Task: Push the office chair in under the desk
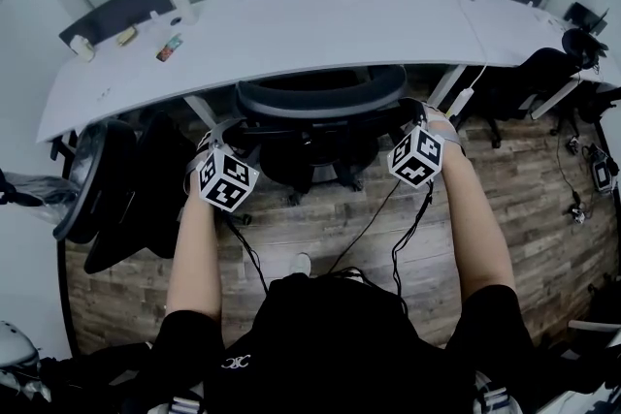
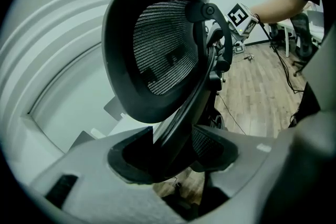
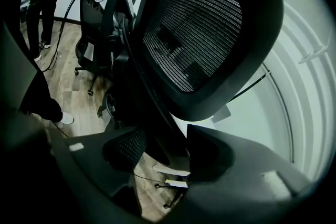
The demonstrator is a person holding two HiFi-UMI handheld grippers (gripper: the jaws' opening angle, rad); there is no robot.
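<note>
The black mesh-back office chair stands at the middle of the long white curved desk, the curved top rim of its backrest just at the desk's near edge and its wheeled base on the brown wood-plank floor. The left gripper clasps the left side of the backrest; in its own view the dark frame strut fills the gap between its widely spread jaws. The right gripper holds the opposite side, its jaws likewise closed around the frame strut. Both arms reach forward. Another black chair sits to the left, tucked partly under the desk.
</note>
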